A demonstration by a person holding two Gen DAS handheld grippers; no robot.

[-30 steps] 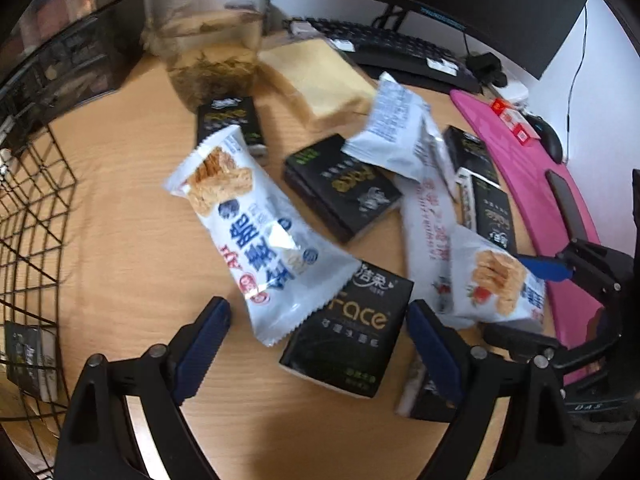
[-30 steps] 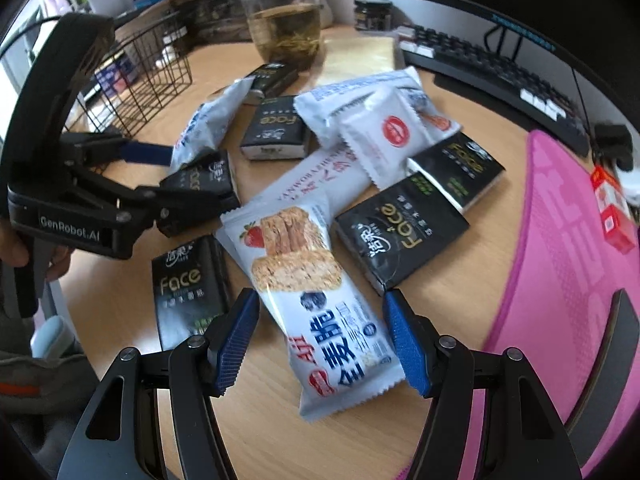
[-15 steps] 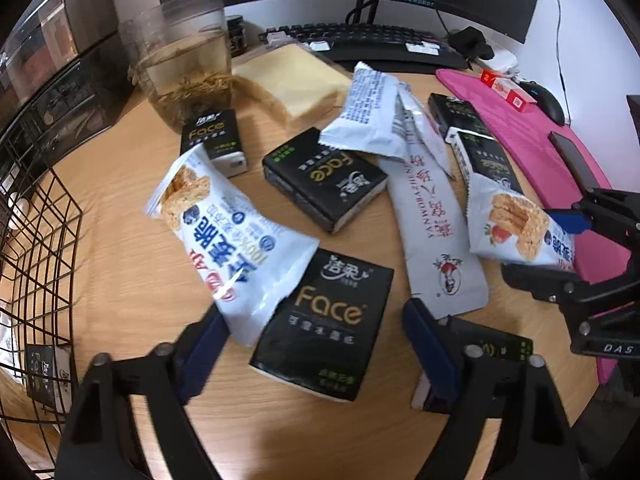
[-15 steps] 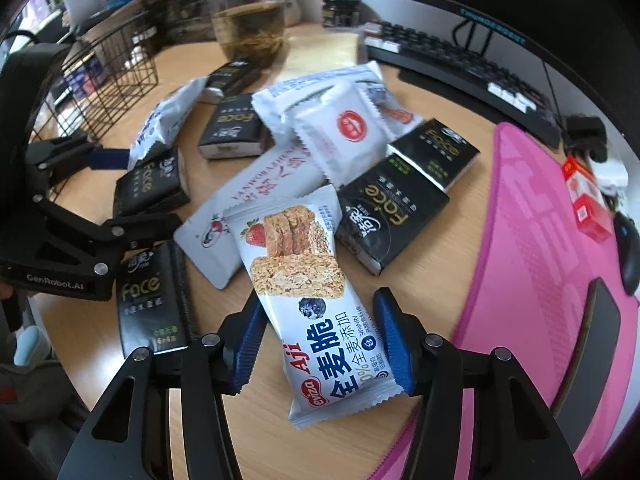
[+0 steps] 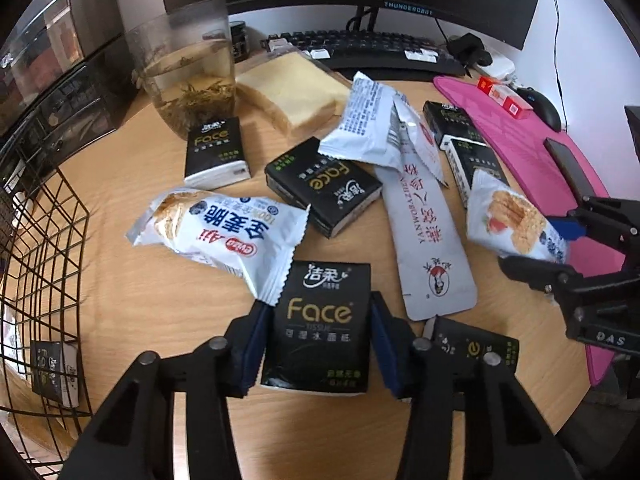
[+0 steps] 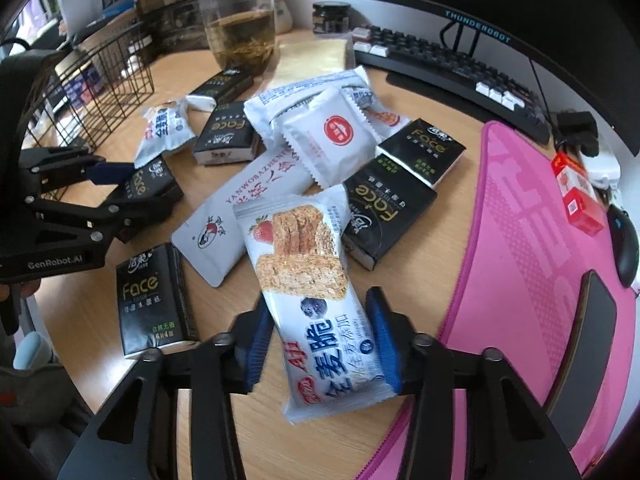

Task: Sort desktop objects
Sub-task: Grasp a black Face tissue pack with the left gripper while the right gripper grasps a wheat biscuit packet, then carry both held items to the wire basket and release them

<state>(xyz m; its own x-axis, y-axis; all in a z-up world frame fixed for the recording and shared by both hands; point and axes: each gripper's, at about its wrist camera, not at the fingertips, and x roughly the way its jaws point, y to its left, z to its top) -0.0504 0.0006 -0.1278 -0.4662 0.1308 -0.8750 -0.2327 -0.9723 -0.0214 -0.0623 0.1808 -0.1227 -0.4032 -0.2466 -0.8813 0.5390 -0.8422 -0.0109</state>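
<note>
The left hand-held gripper [image 5: 318, 342] has just been closing, and its blue pads now press both long sides of a black tissue pack [image 5: 320, 326] printed "Face"; the pack sits squarely between the fingers, its long axis running straight away from the gripper, lettering upright toward the camera. The right hand-held gripper [image 6: 320, 340] has also just been closing, and its narrowed pads meet the edges of a white cereal-bar packet [image 6: 314, 292], glossy, with a strawberry, oat bars and blue Chinese lettering; its long axis points away from the gripper, tilted slightly left at the far end. A second identical packet [image 5: 224, 230] lies just beyond the left gripper, to its left, crosswise and touching the held pack's corner. Further out on the wooden bench [image 5: 132, 280] lie more black packs and white sachets, with a wire basket [image 5: 36, 264] at far left.
</note>
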